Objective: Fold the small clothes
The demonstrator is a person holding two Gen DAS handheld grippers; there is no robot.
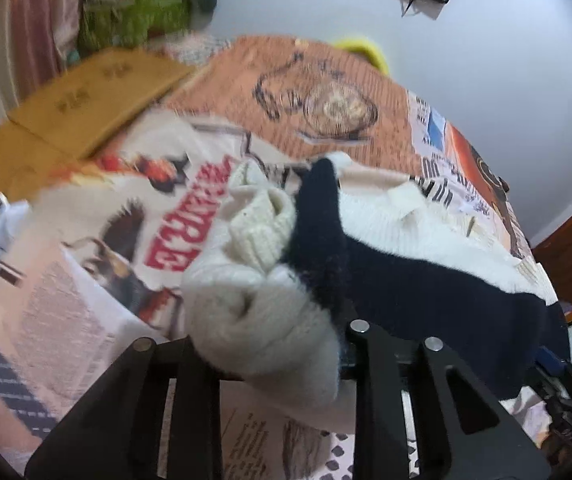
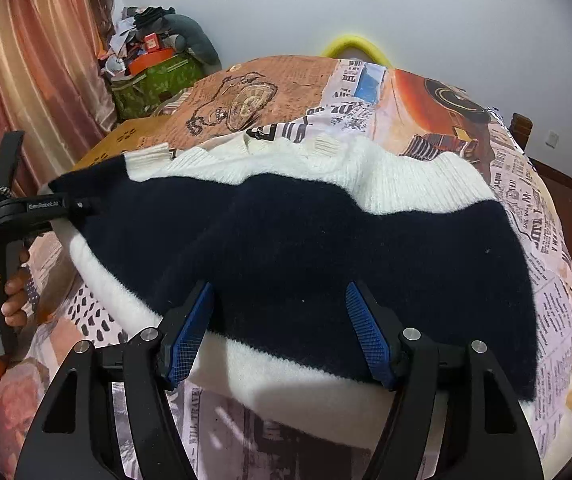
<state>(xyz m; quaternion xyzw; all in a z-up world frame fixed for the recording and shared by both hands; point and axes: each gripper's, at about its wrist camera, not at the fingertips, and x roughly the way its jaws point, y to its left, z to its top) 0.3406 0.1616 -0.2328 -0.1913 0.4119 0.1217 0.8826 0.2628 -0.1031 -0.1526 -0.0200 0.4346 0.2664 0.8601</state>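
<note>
A small knitted sweater, white with a broad navy band [image 2: 306, 240], lies across the printed bedspread [image 2: 546, 232]. My left gripper [image 1: 286, 344] is shut on a bunched cream and navy fold of the sweater [image 1: 270, 312], which hides its fingertips. In the right wrist view the left gripper [image 2: 74, 206] holds the sweater's left edge. My right gripper [image 2: 278, 332] is open, its blue pads [image 2: 192, 332] resting on the near hem over the navy band.
A cardboard box [image 1: 66, 120] sits at the bed's far left. A green bag with clutter [image 2: 154, 80] stands by the pink curtain [image 2: 26, 80]. A yellow ring [image 2: 354, 46] shows behind the bed, below the white wall.
</note>
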